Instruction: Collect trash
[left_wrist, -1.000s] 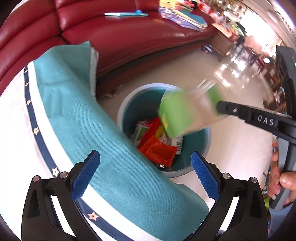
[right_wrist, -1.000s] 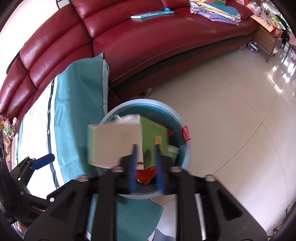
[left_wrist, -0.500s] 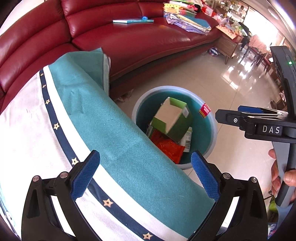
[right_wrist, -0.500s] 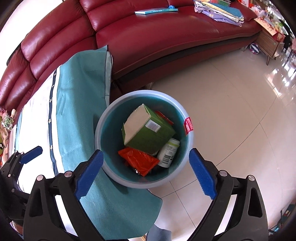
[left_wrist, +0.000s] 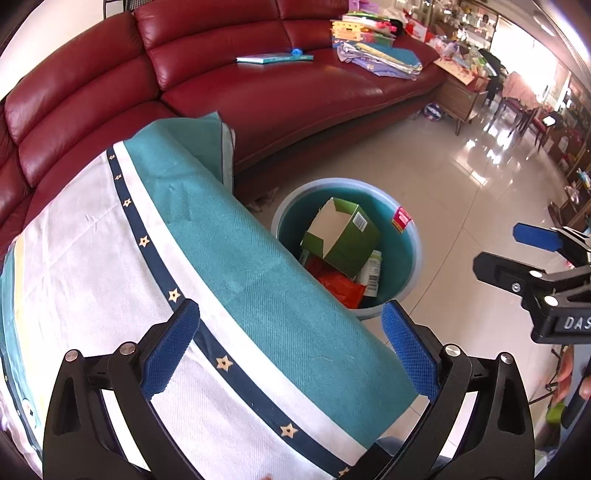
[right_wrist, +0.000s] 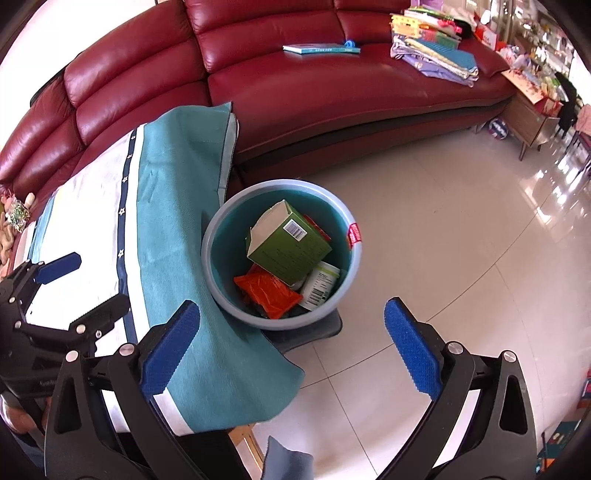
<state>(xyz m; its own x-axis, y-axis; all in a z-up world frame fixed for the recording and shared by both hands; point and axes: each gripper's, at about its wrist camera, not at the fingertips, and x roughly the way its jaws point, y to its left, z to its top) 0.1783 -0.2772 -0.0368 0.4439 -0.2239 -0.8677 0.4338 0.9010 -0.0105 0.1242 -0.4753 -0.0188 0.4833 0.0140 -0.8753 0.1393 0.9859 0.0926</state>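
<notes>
A blue-rimmed teal bin (right_wrist: 207, 251) stands on the floor beside the table. In it a green carton (right_wrist: 291, 251) lies tilted on top of an orange wrapper (right_wrist: 269, 291) and a white bottle (right_wrist: 319, 284). My right gripper (right_wrist: 291, 332) hovers above and in front of the bin; its jaws are opening wide and nothing is between them. Over the tablecloth, my left gripper (left_wrist: 288, 332) is open and empty. The left wrist view also shows the bin (left_wrist: 415, 236), the carton (left_wrist: 347, 240) and the right gripper (left_wrist: 532, 251) at the right edge.
A teal and white tablecloth (left_wrist: 258, 295) with a star border hangs over the table edge next to the bin. A red leather sofa (right_wrist: 332, 92) behind carries a book (right_wrist: 321, 48) and folded cloths (right_wrist: 436, 55). Tiled floor (right_wrist: 461, 240) spreads to the right.
The right gripper opened and let go of the green carton, which dropped into the bin. Both grippers then drew back and up from the bin.
</notes>
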